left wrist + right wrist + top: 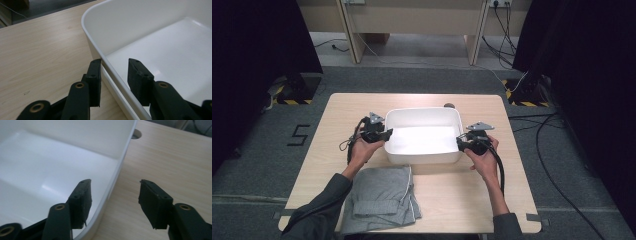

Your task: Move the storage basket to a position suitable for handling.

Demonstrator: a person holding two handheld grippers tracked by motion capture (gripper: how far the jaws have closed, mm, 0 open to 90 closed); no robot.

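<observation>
A light wooden desk (pixel 447 190) is placed on grey carpet, with black curtains at both sides of the room. A white tub (pixel 424 117) is seen in the middle of the desk, and a folded grey garment (pixel 382 200) lies at the near edge. In the high view each gripper is held at one short wall of the tub. The left gripper (pixel 114 72) is parted narrowly astride the rim (outer jaw touching it). The right gripper (pixel 114 195) is spread wide astride the opposite rim, and a round hole (pixel 135 133) in the desk is shown beyond.
</observation>
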